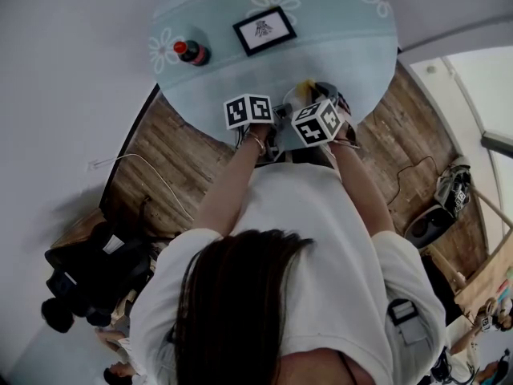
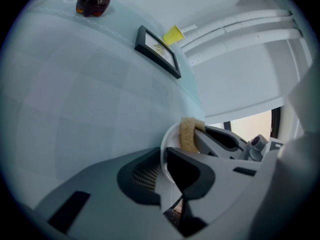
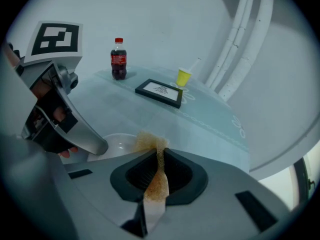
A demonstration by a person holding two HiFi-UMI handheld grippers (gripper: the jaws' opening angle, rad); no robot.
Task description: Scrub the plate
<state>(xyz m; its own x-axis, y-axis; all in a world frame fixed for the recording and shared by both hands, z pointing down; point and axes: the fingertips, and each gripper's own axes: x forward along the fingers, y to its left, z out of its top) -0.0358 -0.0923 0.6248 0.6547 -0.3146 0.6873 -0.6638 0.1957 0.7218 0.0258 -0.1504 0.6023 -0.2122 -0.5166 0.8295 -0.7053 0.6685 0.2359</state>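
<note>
A small white plate [image 3: 117,144] lies near the front edge of the round table [image 1: 345,46]. In the left gripper view, my left gripper [image 2: 162,169] is shut on the plate's rim [image 2: 164,151]. My right gripper [image 3: 159,159] is shut on a yellow-brown sponge [image 3: 156,179], whose upper end bulges out above the jaws onto the plate. From the left gripper view the sponge [image 2: 189,134] rests against the plate's far side. In the head view both marker cubes stand side by side, the left gripper [image 1: 276,119] beside the right gripper [image 1: 309,95], and they hide most of the plate.
A cola bottle [image 3: 118,59] stands at the table's far left. A black picture frame [image 3: 160,93] lies mid-table and a yellow cup [image 3: 184,77] with a straw sits behind it. White pipes run along the wall. Bags lie on the wooden floor [image 1: 160,167].
</note>
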